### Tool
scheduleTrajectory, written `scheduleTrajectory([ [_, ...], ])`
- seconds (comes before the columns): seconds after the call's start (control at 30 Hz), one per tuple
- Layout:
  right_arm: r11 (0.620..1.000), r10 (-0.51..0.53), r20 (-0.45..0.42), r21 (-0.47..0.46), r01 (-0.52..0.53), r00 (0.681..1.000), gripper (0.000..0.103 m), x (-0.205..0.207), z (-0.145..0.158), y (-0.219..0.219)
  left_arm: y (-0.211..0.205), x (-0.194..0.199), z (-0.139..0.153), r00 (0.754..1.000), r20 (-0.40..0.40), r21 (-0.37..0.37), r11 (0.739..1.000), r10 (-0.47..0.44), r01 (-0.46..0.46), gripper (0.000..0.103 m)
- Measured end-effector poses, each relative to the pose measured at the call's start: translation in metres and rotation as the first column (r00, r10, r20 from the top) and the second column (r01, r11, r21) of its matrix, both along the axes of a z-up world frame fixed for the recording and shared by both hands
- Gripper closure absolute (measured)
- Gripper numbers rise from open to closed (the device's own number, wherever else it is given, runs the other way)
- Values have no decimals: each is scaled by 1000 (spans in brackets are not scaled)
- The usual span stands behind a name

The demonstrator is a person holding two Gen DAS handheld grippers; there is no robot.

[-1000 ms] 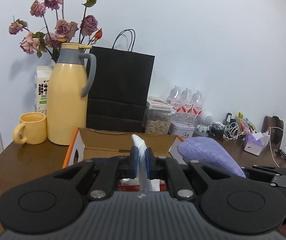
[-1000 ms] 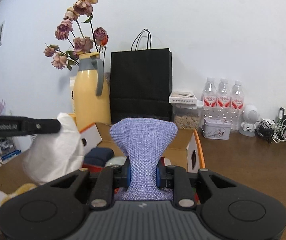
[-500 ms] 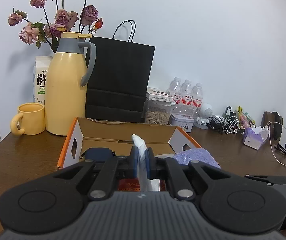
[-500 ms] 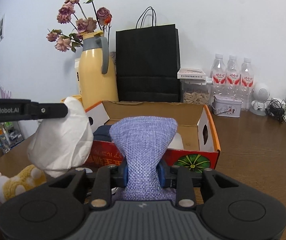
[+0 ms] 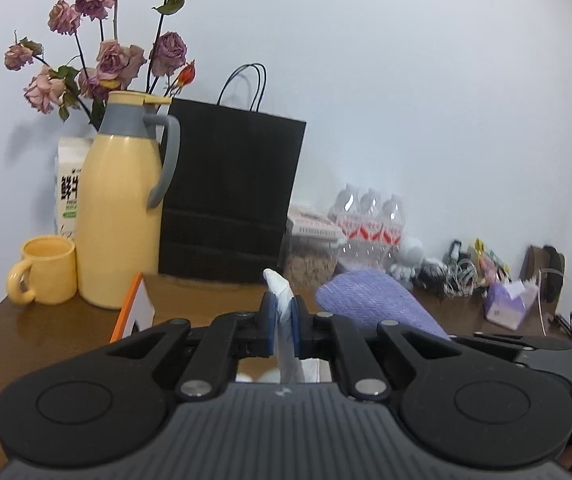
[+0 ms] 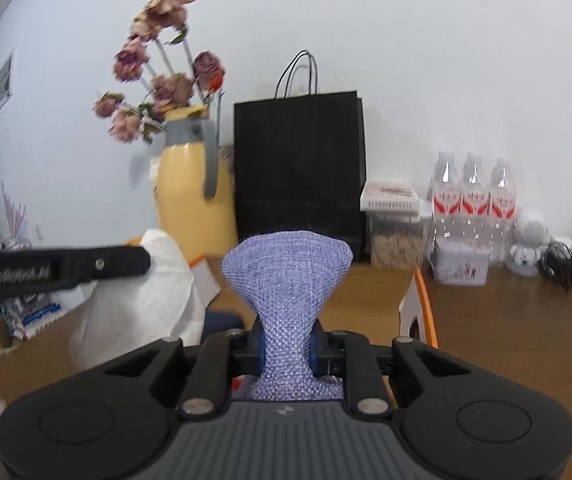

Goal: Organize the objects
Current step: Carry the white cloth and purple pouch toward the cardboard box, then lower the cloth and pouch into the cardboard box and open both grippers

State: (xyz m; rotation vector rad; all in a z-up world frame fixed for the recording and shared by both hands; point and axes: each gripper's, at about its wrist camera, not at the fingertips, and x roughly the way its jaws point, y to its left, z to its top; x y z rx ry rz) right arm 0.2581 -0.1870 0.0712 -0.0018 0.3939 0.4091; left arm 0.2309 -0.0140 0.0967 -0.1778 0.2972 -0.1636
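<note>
Both of my tools have moved up close to the cardboard box (image 6: 414, 300), which now shows less. At the left of the frame stand a yellow mug (image 5: 46, 270) and a tall yellow jug (image 5: 120, 216). My left gripper (image 5: 283, 322) is pinching a white cloth (image 5: 282, 312). Behind stands a black bag (image 5: 230, 200), hiding the wall. My right gripper (image 6: 288, 350) has just squeezed tighter on a purple pouch (image 6: 286, 276). Bottles (image 6: 472, 188) stand far right.
</note>
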Motion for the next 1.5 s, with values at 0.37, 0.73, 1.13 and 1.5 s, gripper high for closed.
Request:
scheduleTrajectory([
  [0.37,1000,-24,-115,12,26,993,86,98,-33,22,-3,94,-29,991,-113,-13,997,75,-76,94],
  [0.73,995,-76,-153,-74,66,985,19,111,-52,22,-6,101,-44,977,-129,84,984,168,-158,14],
  [1.13,988,-122,-124,-110,108,985,0,103,-42,20,-9,92,-35,969,-65,114,967,237,-229,0],
  [1.5,991,-97,-51,-94,92,994,0,75,-16,15,-14,59,-10,979,-10,99,975,202,-200,0],
])
